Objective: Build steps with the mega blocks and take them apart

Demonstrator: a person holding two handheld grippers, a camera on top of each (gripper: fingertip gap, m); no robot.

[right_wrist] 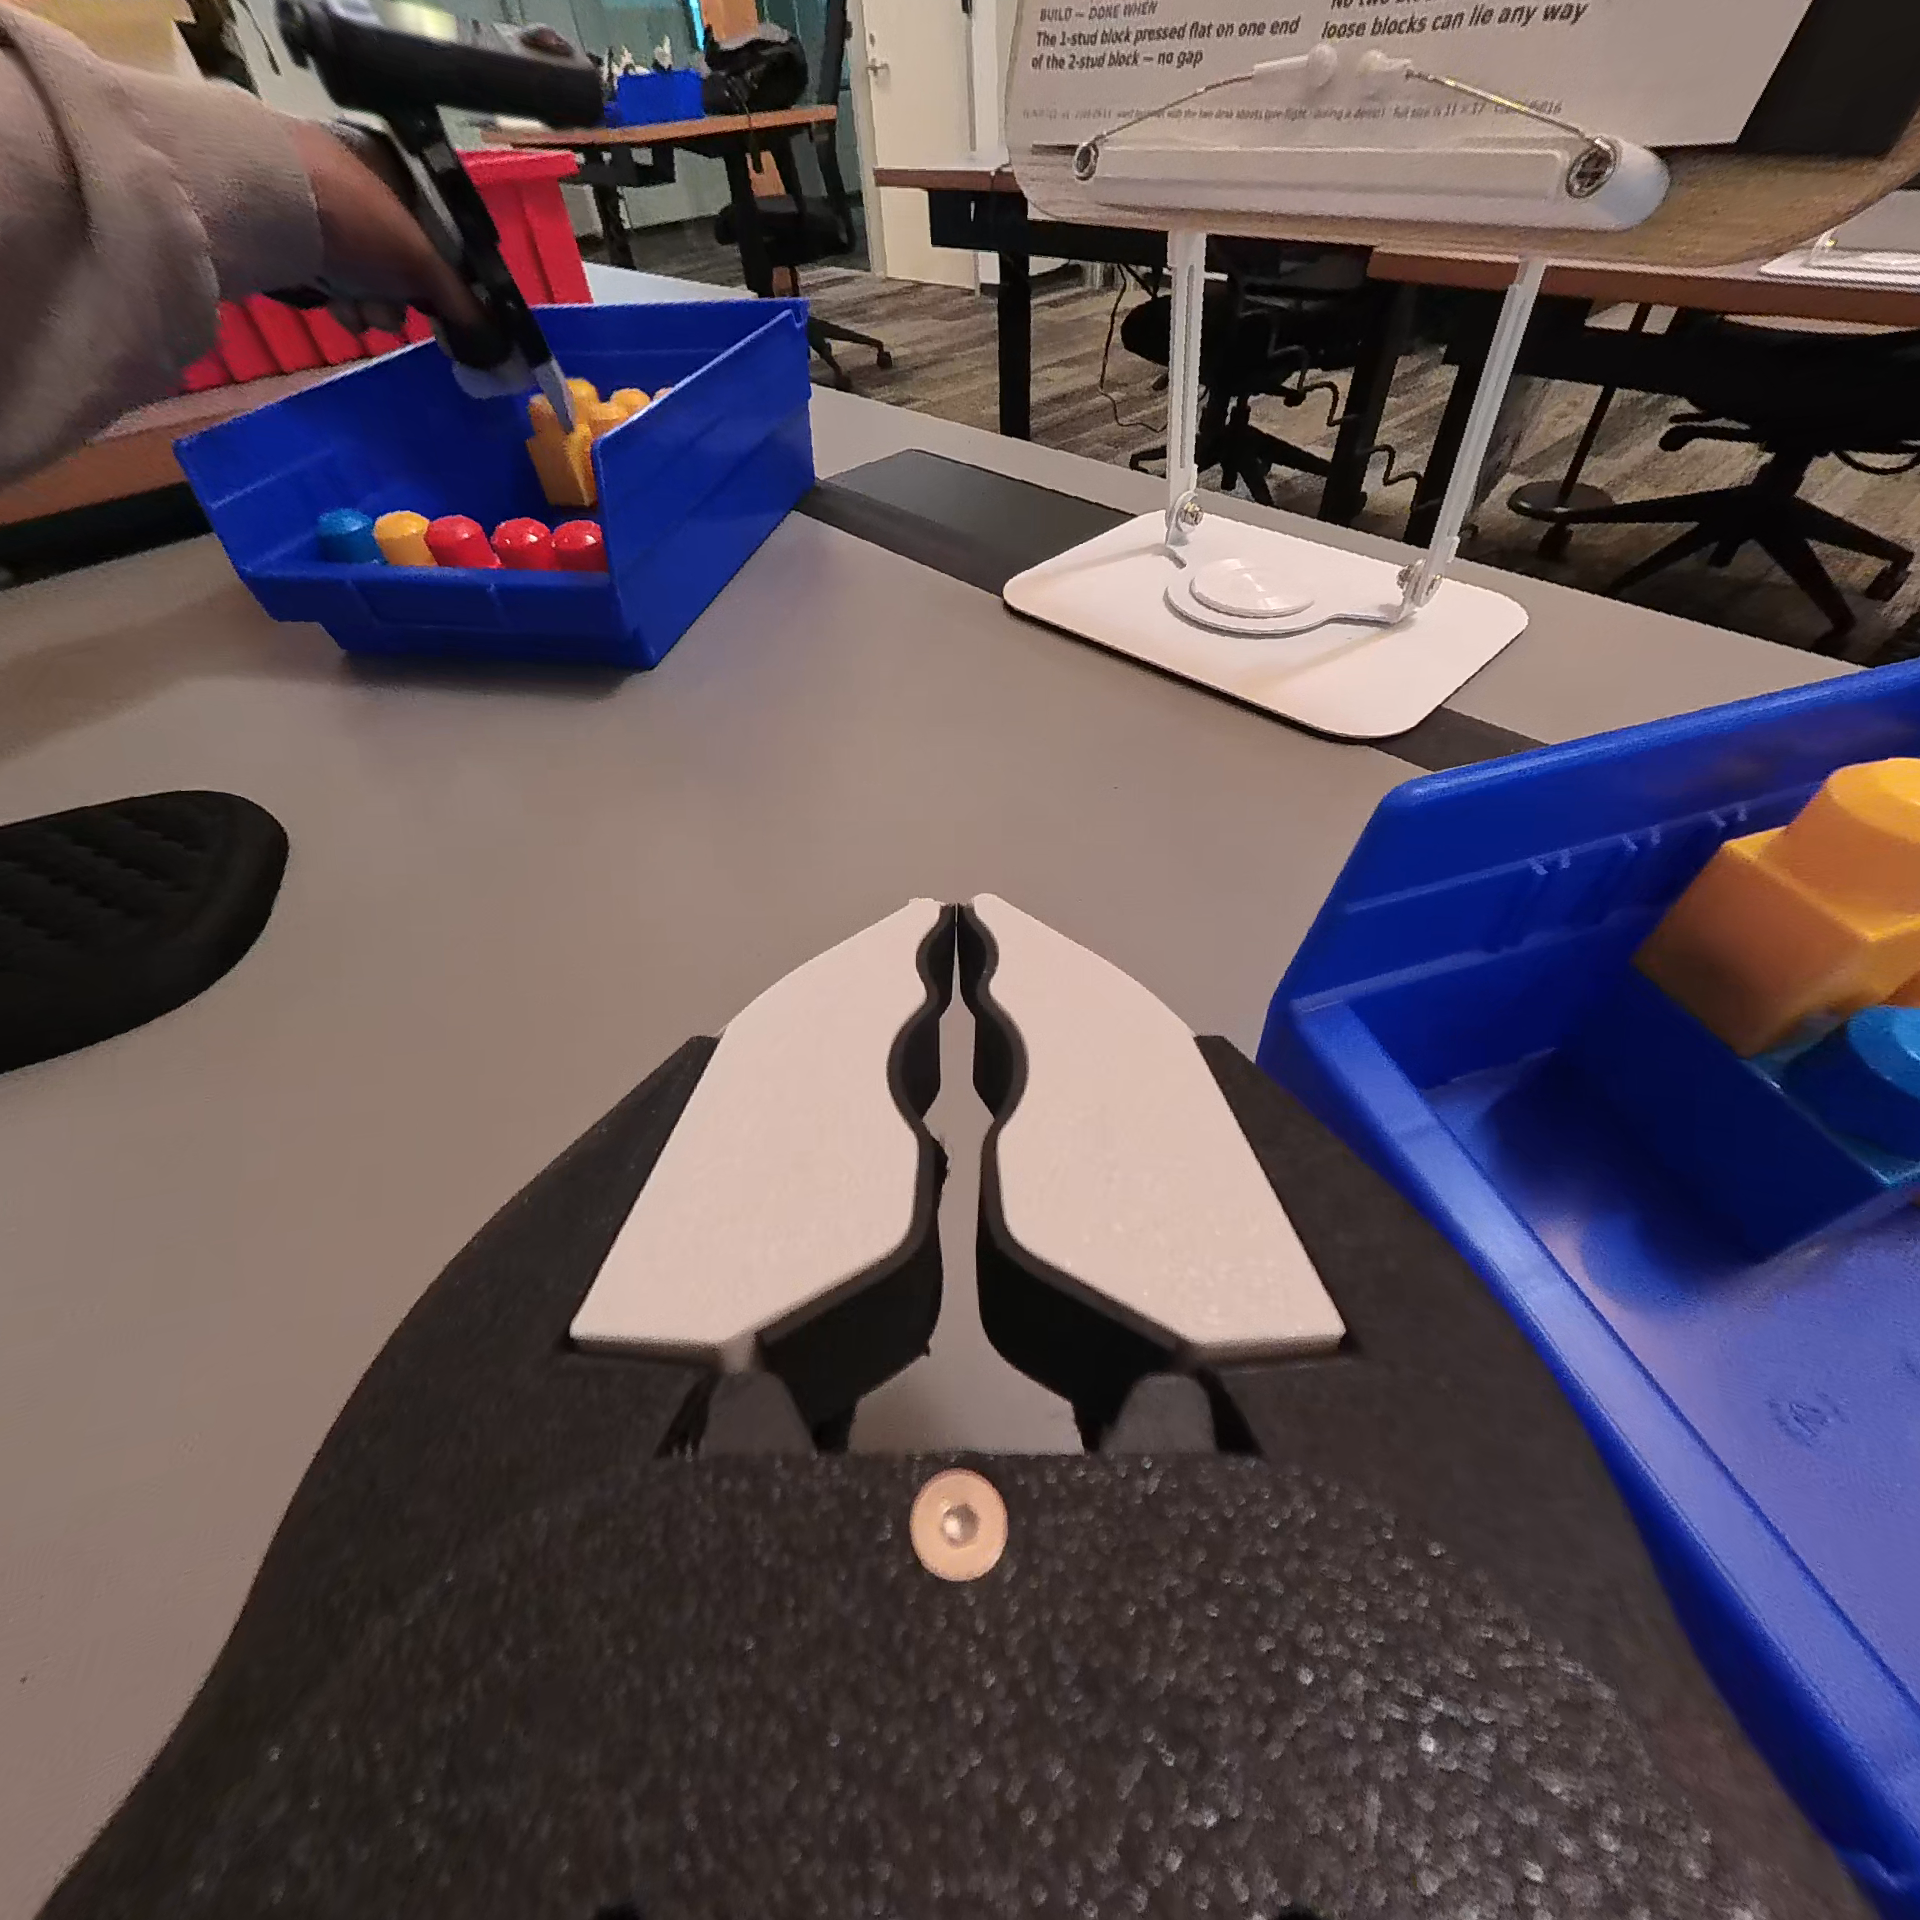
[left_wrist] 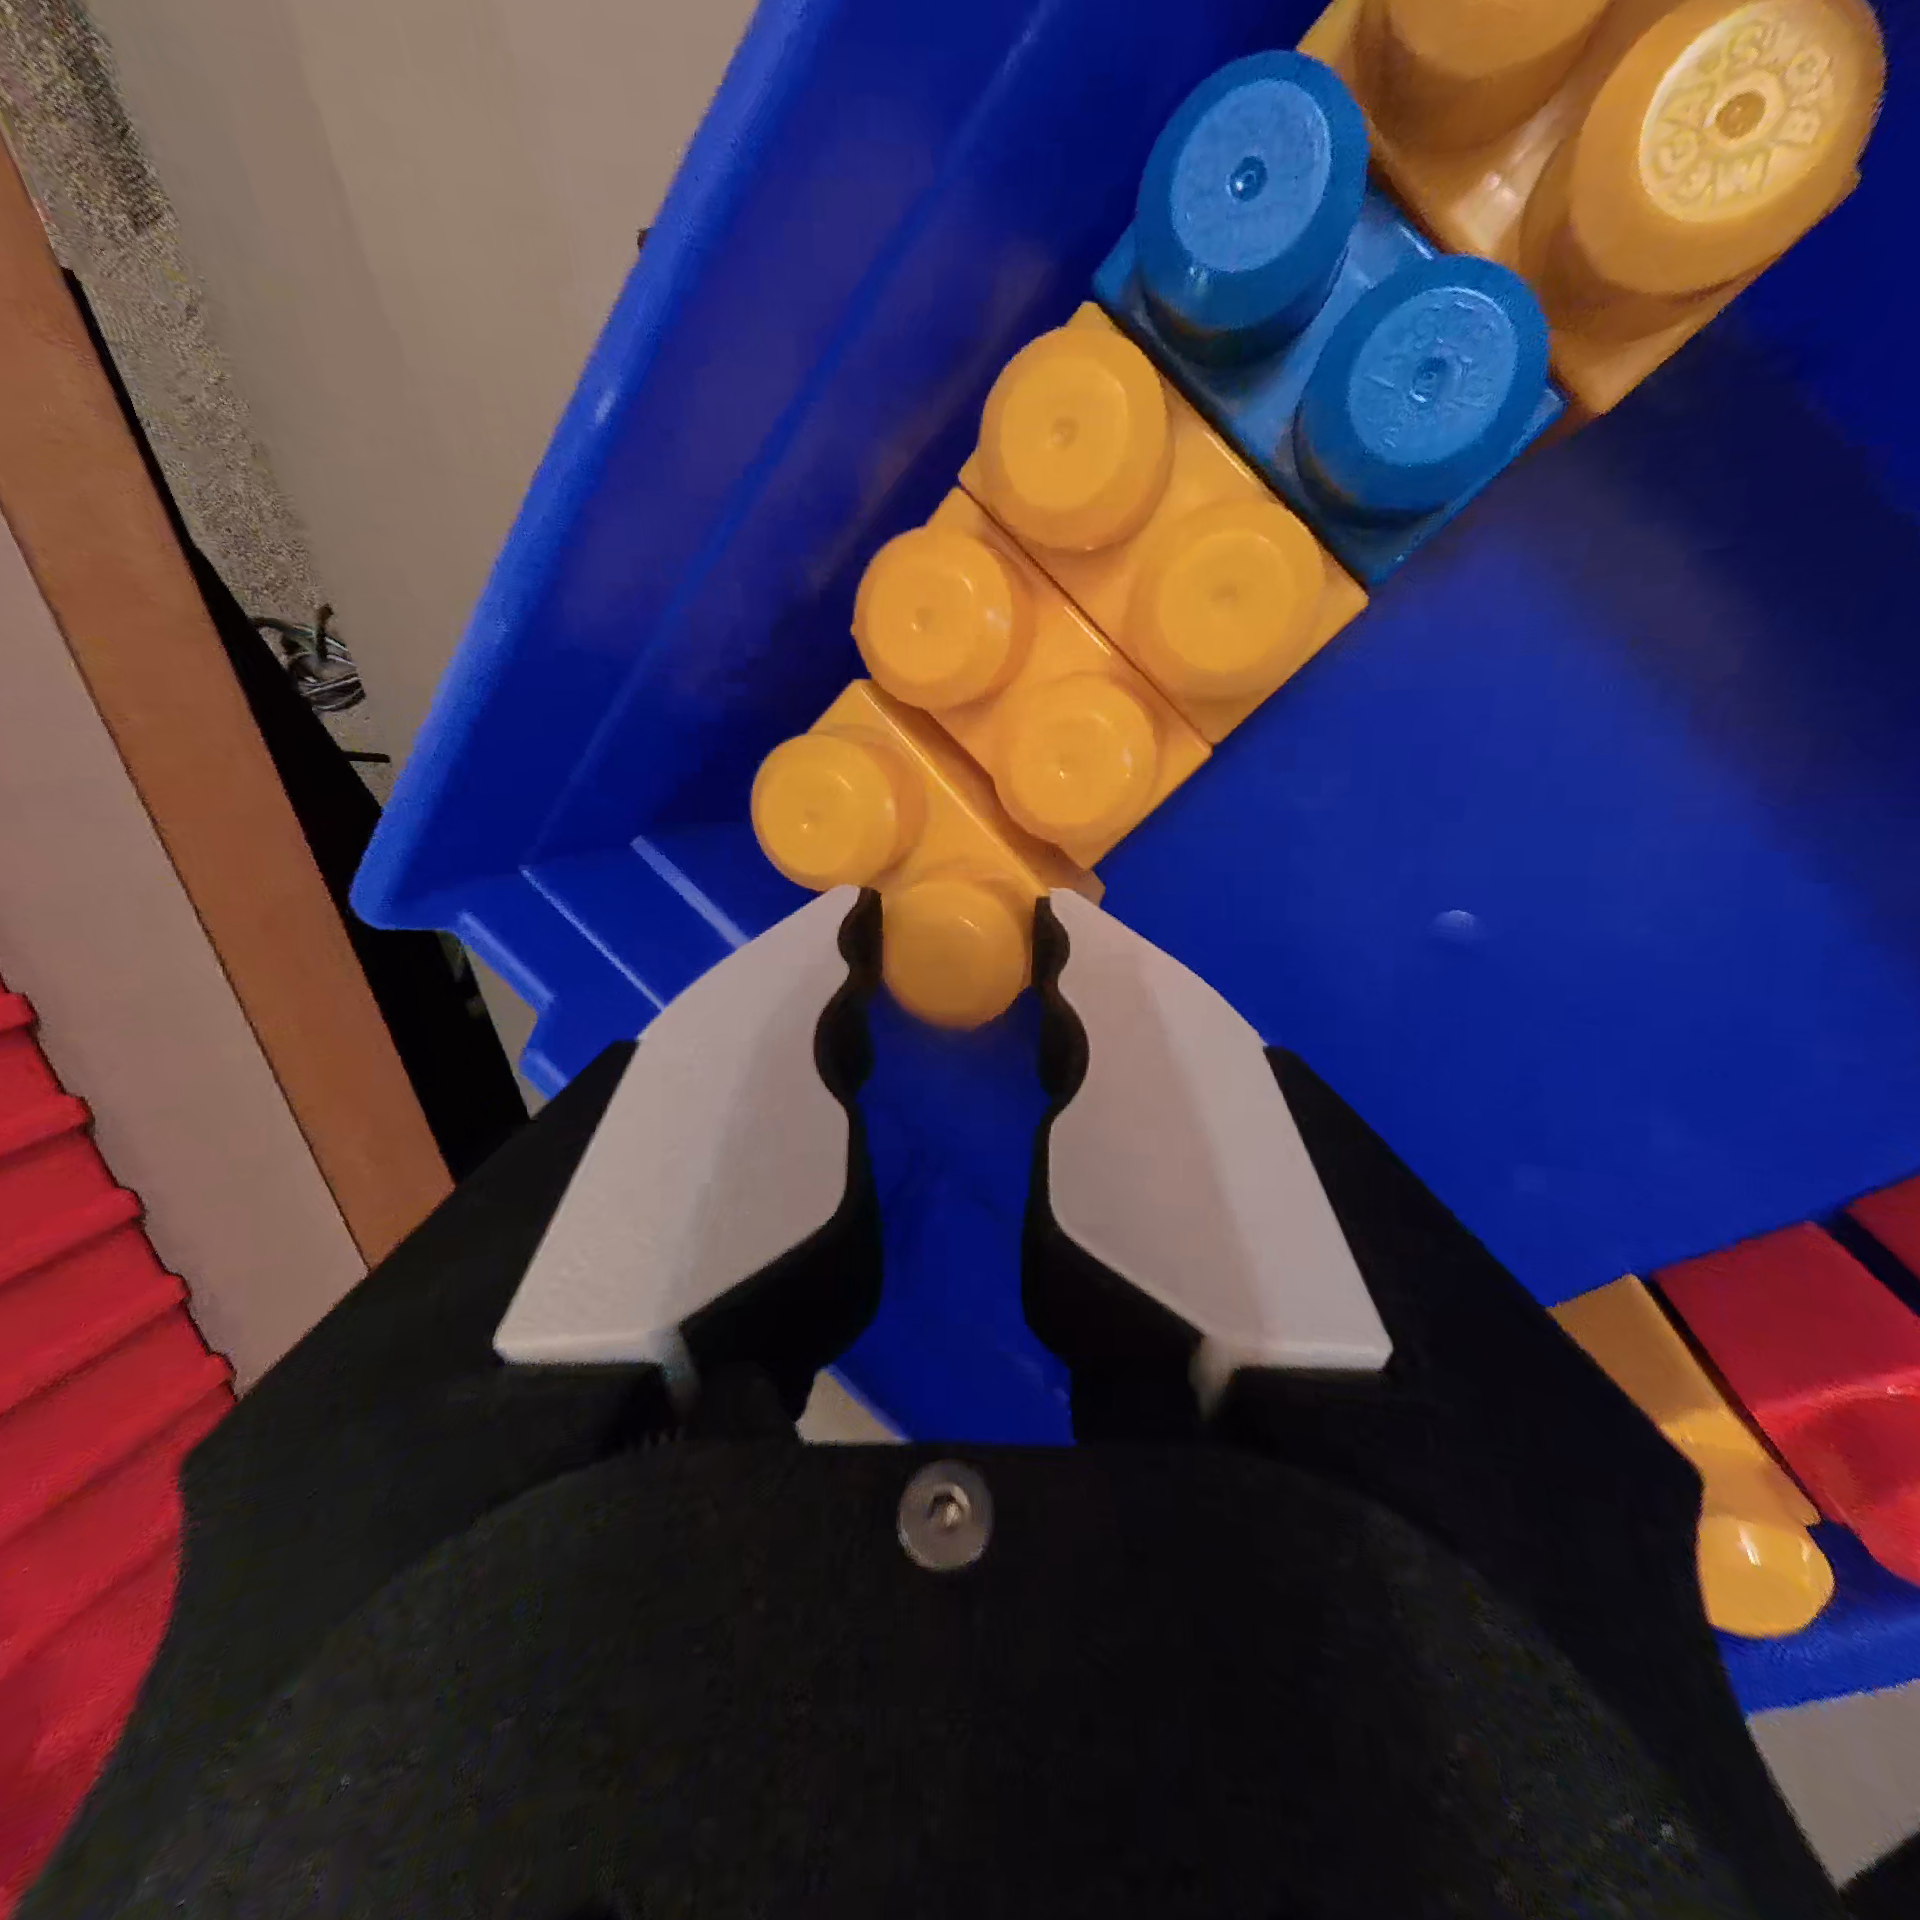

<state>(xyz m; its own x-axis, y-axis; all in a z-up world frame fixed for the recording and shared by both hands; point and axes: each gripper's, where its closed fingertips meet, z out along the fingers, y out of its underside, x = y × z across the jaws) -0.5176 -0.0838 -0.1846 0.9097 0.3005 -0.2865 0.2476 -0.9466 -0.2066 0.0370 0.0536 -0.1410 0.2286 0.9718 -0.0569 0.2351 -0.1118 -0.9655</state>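
In the left wrist view a row of two-stud mega blocks lies in a blue bin (left_wrist: 1558,935): three yellow blocks, a blue block (left_wrist: 1330,322) and a larger yellow block (left_wrist: 1621,156). My left gripper (left_wrist: 954,914) is shut on one stud of the nearest yellow block (left_wrist: 904,831). The right wrist view shows this gripper (right_wrist: 540,384) reaching down into the far blue bin (right_wrist: 707,468) onto the yellow blocks (right_wrist: 566,457). My right gripper (right_wrist: 956,909) is shut and empty, above the grey table (right_wrist: 727,810).
Red blocks (left_wrist: 1818,1382) and a yellow block (left_wrist: 1745,1538) lie lower in the bin. A second blue bin (right_wrist: 1455,935) with a yellow block (right_wrist: 1787,914) on a blue block (right_wrist: 1870,1081) sits at my right. A white document stand (right_wrist: 1268,613) and a black pad (right_wrist: 114,894) are on the table. The left gripper's tips are roughly 60 cm from the right gripper's.
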